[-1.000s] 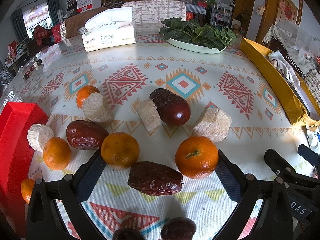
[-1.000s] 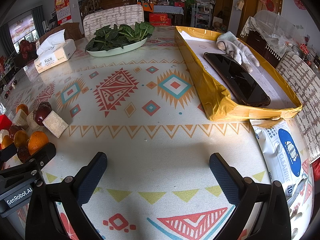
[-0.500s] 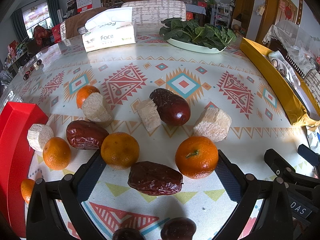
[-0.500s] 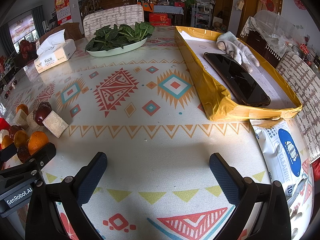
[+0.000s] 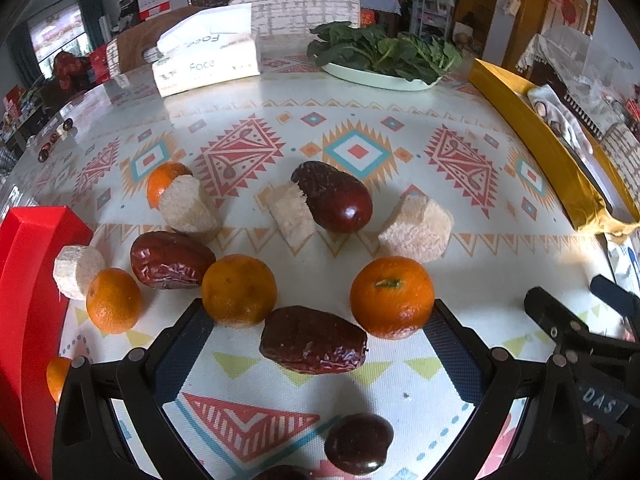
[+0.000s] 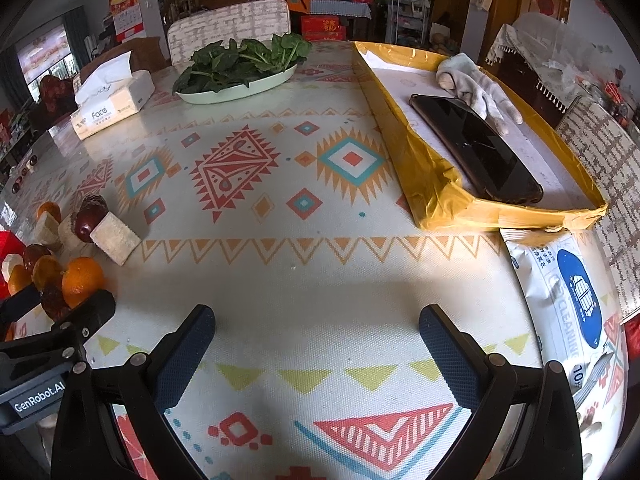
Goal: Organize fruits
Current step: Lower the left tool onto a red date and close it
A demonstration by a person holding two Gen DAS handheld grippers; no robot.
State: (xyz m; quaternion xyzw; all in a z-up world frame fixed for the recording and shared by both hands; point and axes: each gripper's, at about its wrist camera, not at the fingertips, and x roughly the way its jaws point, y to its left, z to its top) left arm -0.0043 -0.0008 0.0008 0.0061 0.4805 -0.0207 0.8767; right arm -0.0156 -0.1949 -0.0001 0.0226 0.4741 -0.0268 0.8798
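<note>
Nothing has shifted since the earlier frames; both grippers sit as before. The wrinkled dark-red dried date (image 5: pixel 313 339) lies on the patterned tablecloth (image 5: pixel 360 120), long axis running left to right, between the left gripper's (image 5: pixel 318 334) widely spread fingers, which touch nothing. Two round orange tangerines (image 5: pixel 239 290) (image 5: pixel 392 297) flank the date just beyond it. The right gripper (image 6: pixel 316 334) gapes empty over bare cloth, well right of the date.
</note>
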